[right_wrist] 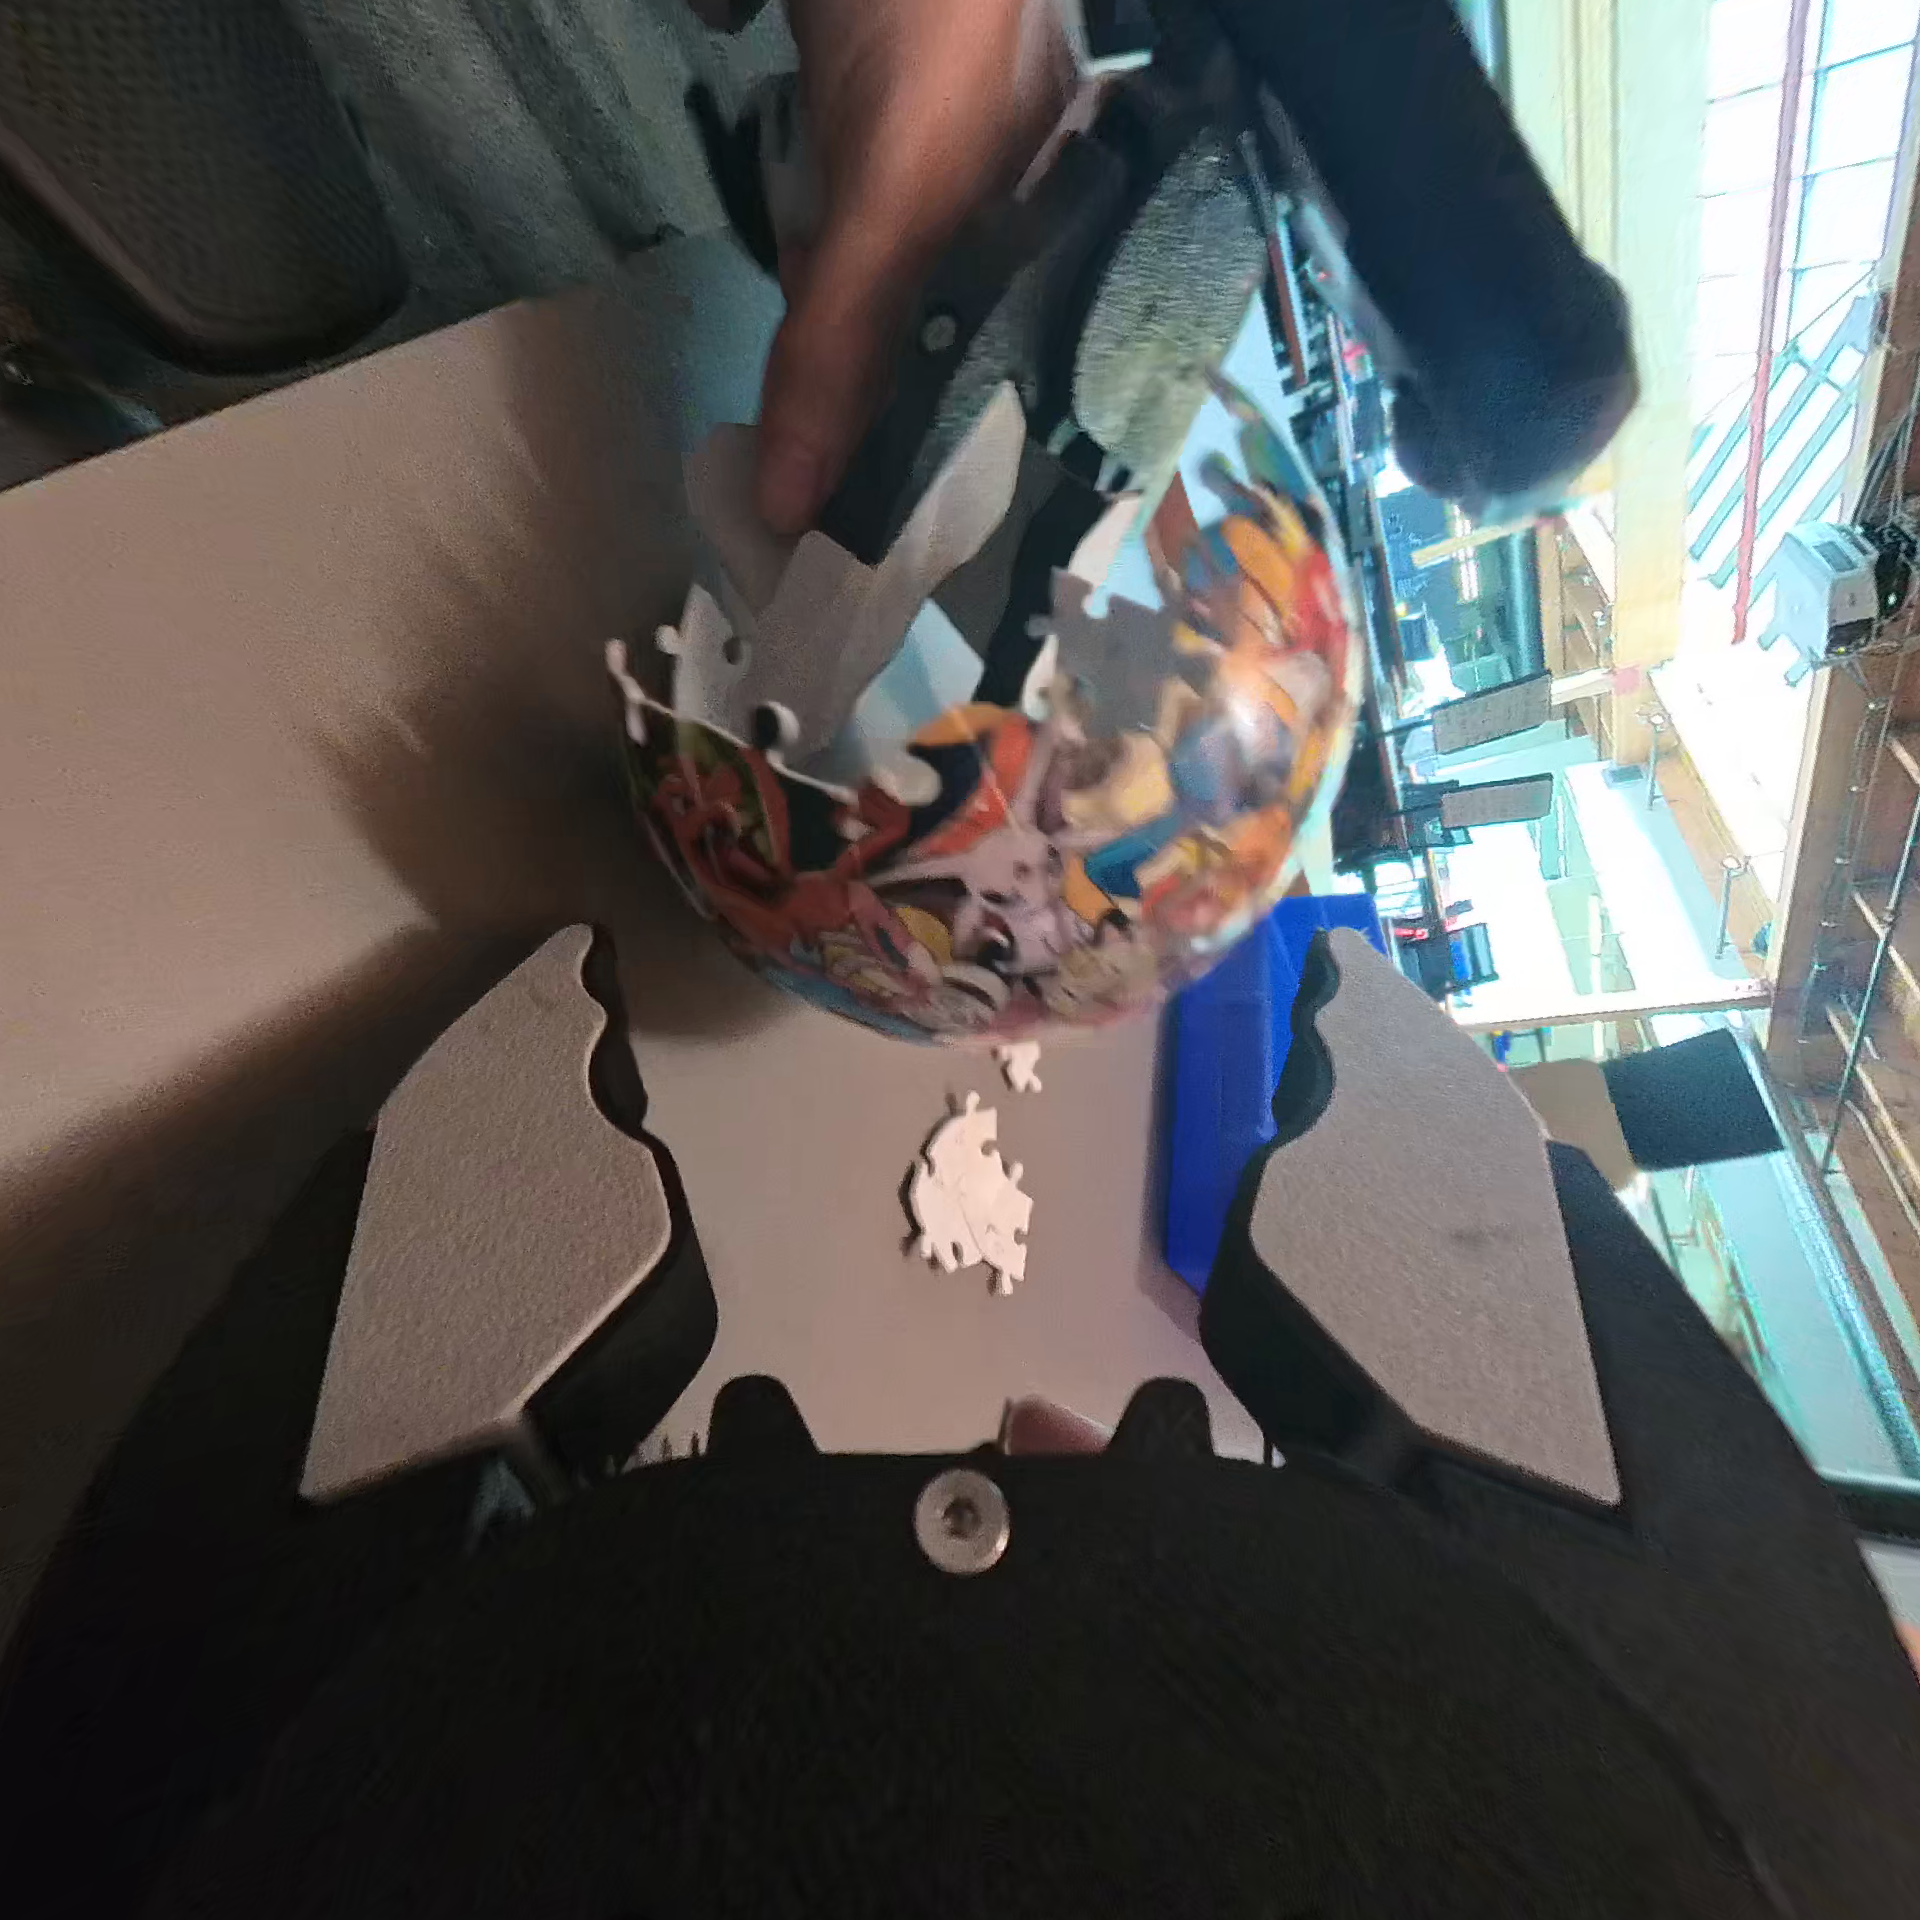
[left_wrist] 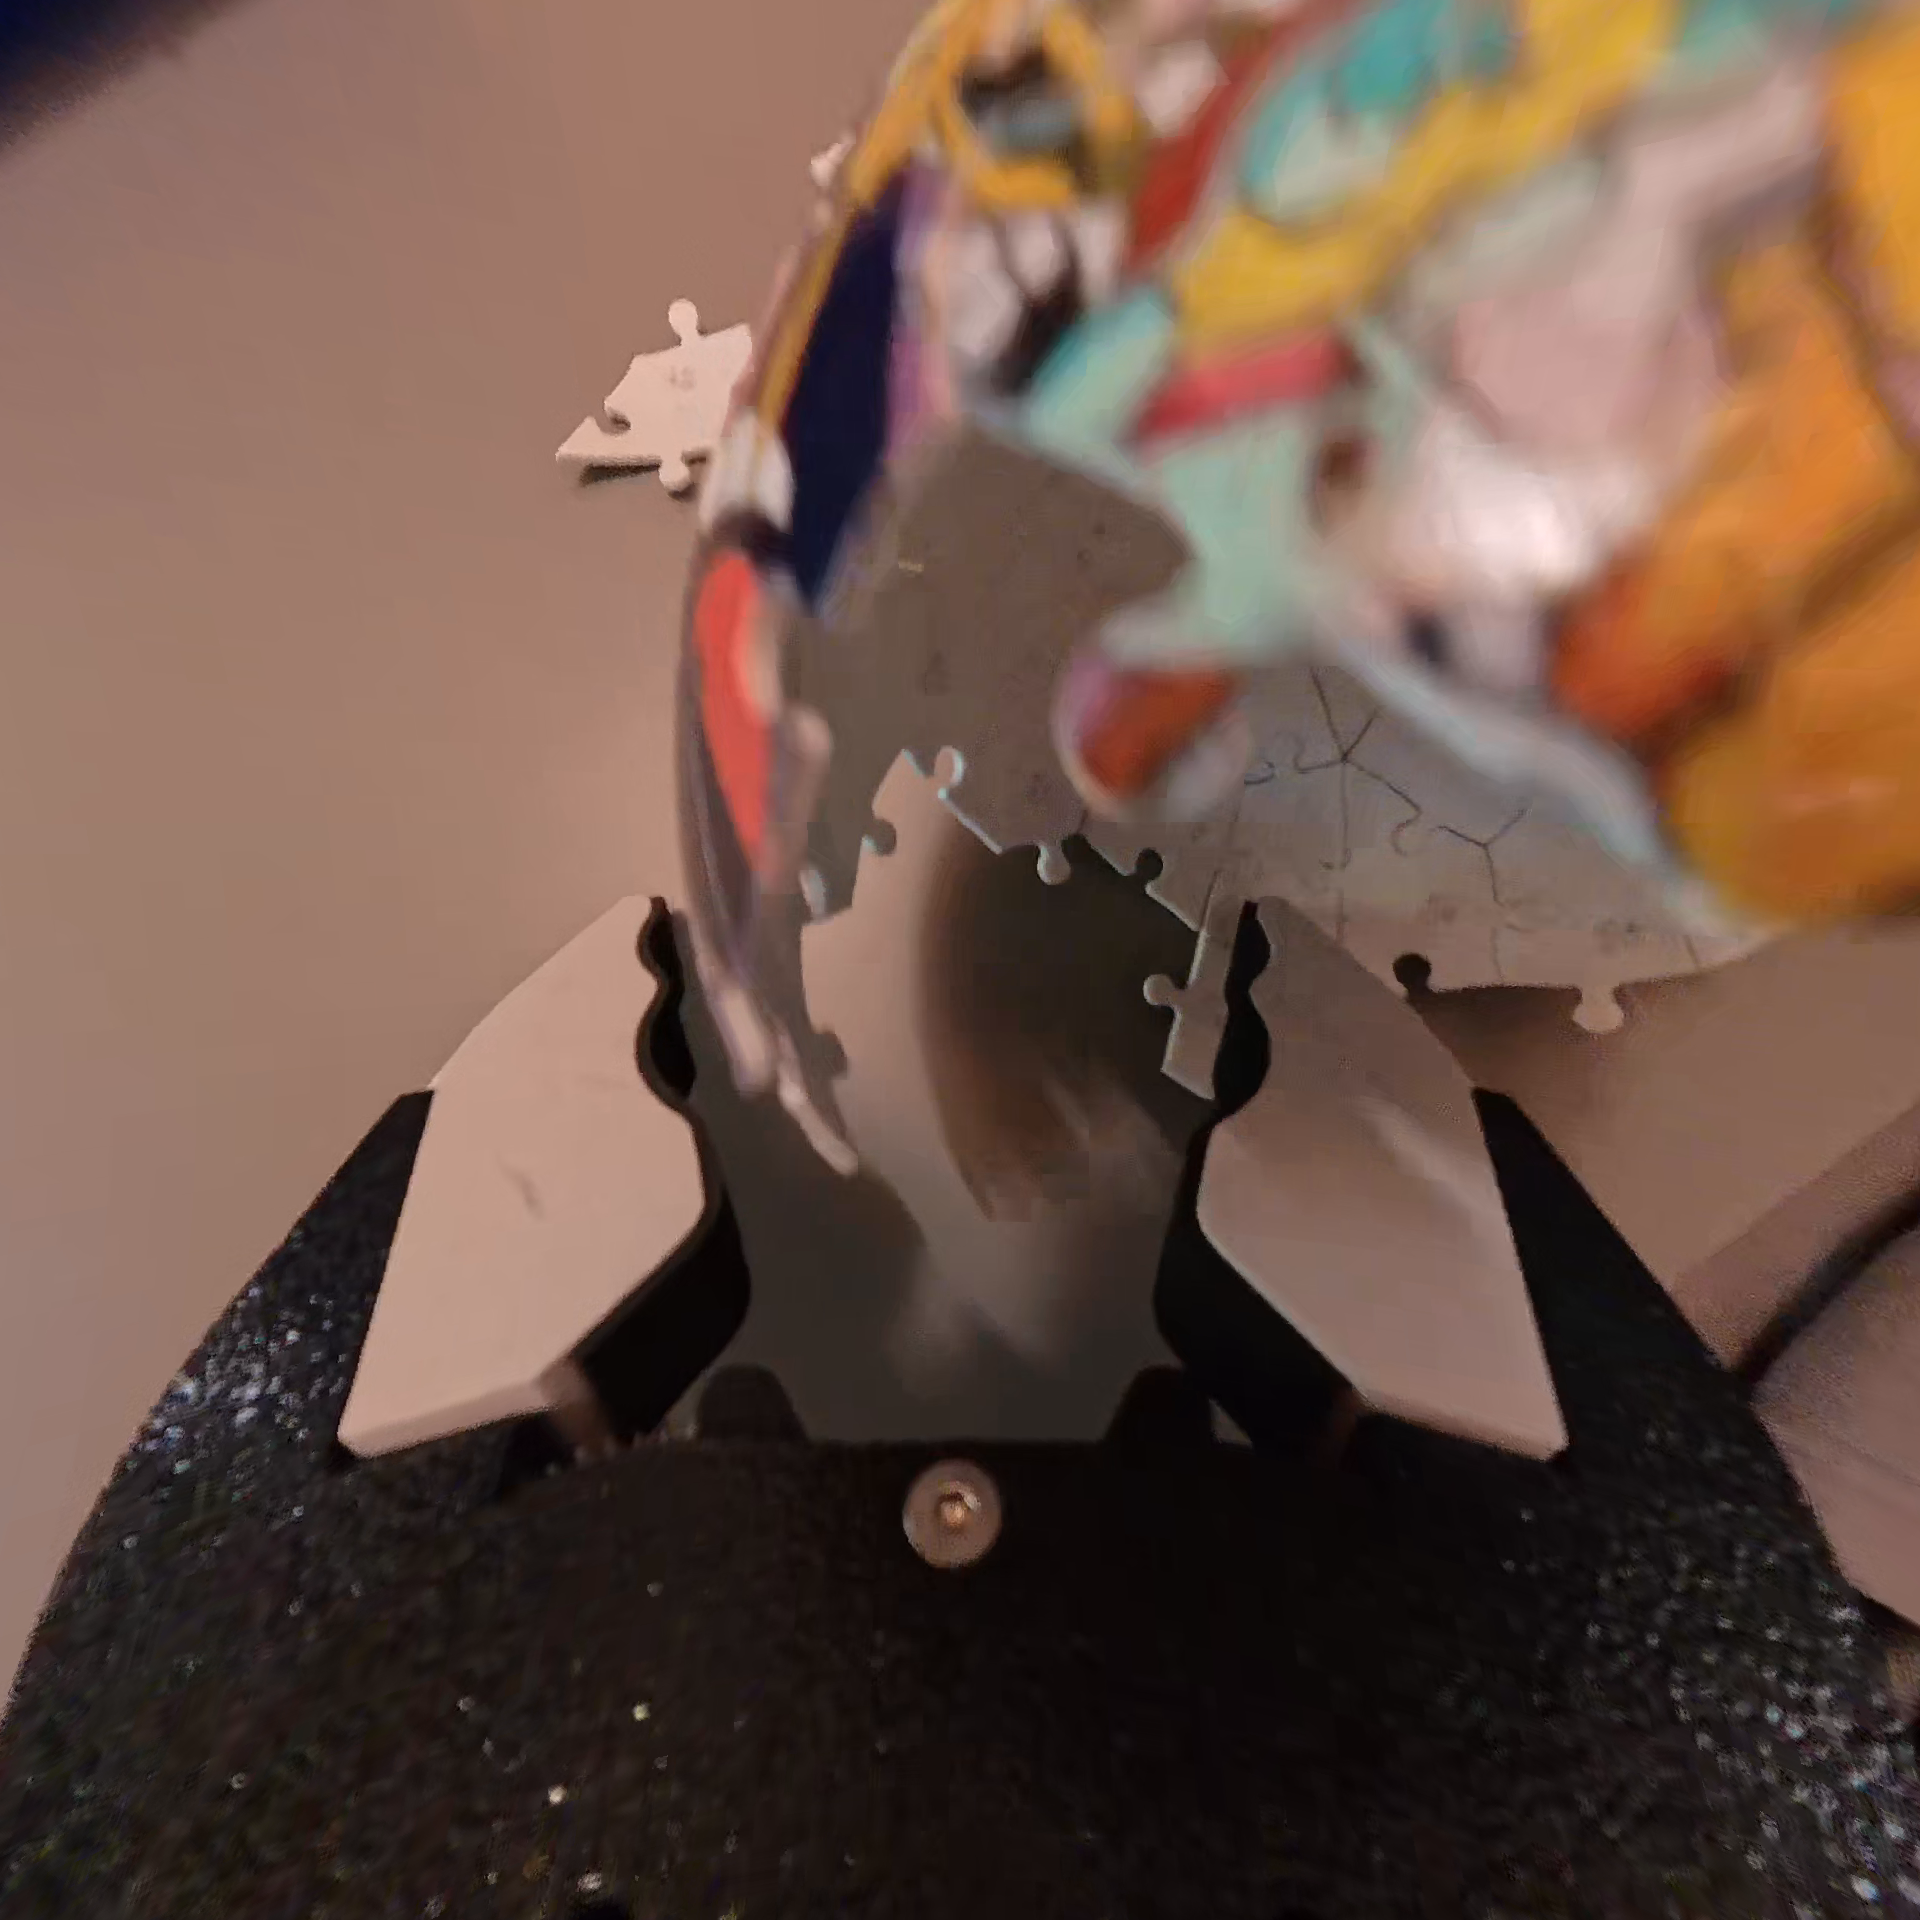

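A hollow ball puzzle [left_wrist: 1351,364], colourful outside and grey inside, is partly built and blurred. My left gripper [left_wrist: 951,935] has its jaws apart at the ball's jagged open rim: the shell's wall lies by the left fingertip [left_wrist: 660,966] and a rim piece touches the right fingertip [left_wrist: 1252,966]. In the right wrist view the ball [right_wrist: 987,831] hangs just above the table, with the left gripper [right_wrist: 852,540] and a person's hand [right_wrist: 862,260] at its open top. My right gripper [right_wrist: 961,935] is open and empty, just short of the ball's underside.
A loose grey puzzle piece [left_wrist: 665,405] lies on the beige table [left_wrist: 312,520] beside the ball. A white cluster of joined pieces [right_wrist: 971,1195] and one small piece [right_wrist: 1018,1065] lie between my right fingers. A blue bin [right_wrist: 1236,1091] stands beyond the table's edge.
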`<state>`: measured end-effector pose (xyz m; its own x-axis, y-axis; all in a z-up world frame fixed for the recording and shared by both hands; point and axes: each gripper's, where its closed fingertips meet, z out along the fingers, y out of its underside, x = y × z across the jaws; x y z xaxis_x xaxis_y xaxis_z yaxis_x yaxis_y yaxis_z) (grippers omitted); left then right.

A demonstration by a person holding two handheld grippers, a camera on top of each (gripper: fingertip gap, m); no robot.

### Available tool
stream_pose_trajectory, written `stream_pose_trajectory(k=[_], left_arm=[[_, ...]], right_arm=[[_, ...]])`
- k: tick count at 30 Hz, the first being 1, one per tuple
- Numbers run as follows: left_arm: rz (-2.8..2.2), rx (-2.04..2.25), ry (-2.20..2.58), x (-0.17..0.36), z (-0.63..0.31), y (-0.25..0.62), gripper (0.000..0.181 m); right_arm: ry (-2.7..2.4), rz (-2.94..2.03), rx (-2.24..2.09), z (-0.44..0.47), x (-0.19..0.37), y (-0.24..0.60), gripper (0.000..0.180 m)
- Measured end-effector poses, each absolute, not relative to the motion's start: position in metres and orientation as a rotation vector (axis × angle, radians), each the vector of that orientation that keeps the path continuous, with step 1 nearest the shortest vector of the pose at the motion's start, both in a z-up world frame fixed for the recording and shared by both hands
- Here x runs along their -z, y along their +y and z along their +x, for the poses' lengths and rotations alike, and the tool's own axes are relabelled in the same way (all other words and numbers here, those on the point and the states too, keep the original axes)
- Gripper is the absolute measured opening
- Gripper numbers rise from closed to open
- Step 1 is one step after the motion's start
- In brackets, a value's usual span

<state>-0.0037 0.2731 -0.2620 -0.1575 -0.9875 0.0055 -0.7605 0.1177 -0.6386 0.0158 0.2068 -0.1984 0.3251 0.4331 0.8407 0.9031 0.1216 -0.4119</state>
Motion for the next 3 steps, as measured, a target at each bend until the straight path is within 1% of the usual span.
stream_pose_trajectory(k=[3], left_arm=[[-1.653, 0.765, 2.005, 0.263, 0.004, 0.272, 0.101]], right_arm=[[-1.207, -1.504, 0.437, 0.022, 0.18, 0.203, 0.12]])
